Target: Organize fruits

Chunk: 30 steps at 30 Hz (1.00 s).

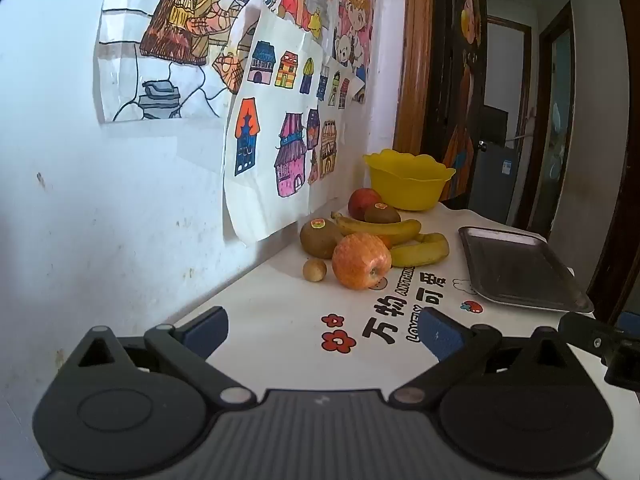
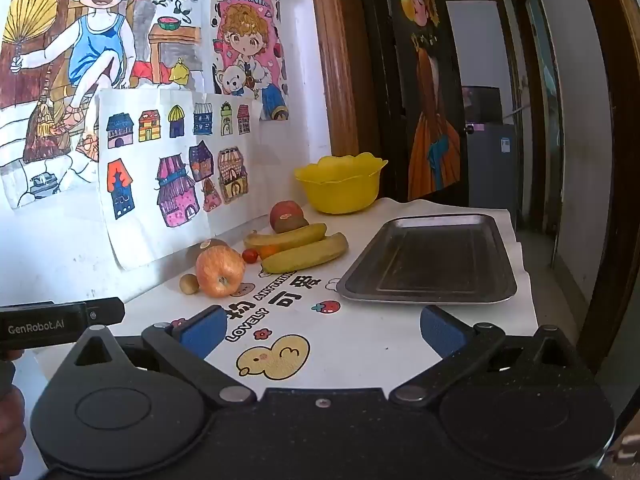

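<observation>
A pile of fruit lies by the wall: an orange-red apple (image 1: pixel 361 261) (image 2: pixel 220 267), a small brown round fruit (image 1: pixel 314 270) (image 2: pixel 189 283), a kiwi (image 1: pixel 320 237), two bananas (image 1: pixel 416 249) (image 2: pixel 306 254), a cherry tomato (image 2: pixel 250 256), a red apple (image 1: pixel 362 201) (image 2: pixel 286 213) and a second kiwi (image 1: pixel 382 213). A yellow bowl (image 1: pixel 408 178) (image 2: pixel 340 184) stands behind them. A metal tray (image 1: pixel 520 268) (image 2: pixel 430 260) lies to the right. My left gripper (image 1: pixel 324 332) and right gripper (image 2: pixel 322 328) are open and empty, short of the fruit.
The table has a white printed cloth (image 1: pixel 280 320) (image 2: pixel 360 344). Drawings cover the wall (image 1: pixel 80 200) on the left. A wooden door frame (image 2: pixel 340 60) and a dark doorway lie beyond the table's far end. The left gripper's body (image 2: pixel 60 320) shows at the right wrist view's left edge.
</observation>
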### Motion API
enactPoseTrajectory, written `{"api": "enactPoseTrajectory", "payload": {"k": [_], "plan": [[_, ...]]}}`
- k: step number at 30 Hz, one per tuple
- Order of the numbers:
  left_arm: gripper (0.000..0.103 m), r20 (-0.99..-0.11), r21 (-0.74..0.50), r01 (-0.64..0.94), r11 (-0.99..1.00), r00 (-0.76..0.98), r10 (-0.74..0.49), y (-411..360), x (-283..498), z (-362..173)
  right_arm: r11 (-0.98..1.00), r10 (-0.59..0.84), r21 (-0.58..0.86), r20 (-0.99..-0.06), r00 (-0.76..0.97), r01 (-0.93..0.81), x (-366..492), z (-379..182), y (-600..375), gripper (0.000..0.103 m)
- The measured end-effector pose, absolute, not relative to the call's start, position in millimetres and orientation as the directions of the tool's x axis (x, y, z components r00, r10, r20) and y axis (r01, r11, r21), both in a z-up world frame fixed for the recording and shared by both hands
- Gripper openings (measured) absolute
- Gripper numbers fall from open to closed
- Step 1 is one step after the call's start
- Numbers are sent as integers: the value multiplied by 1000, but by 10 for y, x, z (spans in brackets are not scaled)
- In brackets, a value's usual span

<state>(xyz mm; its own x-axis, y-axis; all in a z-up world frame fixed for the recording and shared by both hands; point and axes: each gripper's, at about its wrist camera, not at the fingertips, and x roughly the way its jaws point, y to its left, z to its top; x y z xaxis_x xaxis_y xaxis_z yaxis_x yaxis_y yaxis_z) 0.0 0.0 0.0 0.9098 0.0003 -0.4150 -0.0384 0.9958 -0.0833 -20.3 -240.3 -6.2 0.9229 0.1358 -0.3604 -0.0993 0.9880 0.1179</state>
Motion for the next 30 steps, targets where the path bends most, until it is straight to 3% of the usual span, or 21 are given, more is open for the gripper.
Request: {"api": "enactPoseTrajectory", "payload": {"k": [30], "plan": [[102, -424, -75, -40, 996, 906, 4, -3, 2, 1, 987, 135, 128, -370, 919, -94, -180, -75, -2428, 102]]}}
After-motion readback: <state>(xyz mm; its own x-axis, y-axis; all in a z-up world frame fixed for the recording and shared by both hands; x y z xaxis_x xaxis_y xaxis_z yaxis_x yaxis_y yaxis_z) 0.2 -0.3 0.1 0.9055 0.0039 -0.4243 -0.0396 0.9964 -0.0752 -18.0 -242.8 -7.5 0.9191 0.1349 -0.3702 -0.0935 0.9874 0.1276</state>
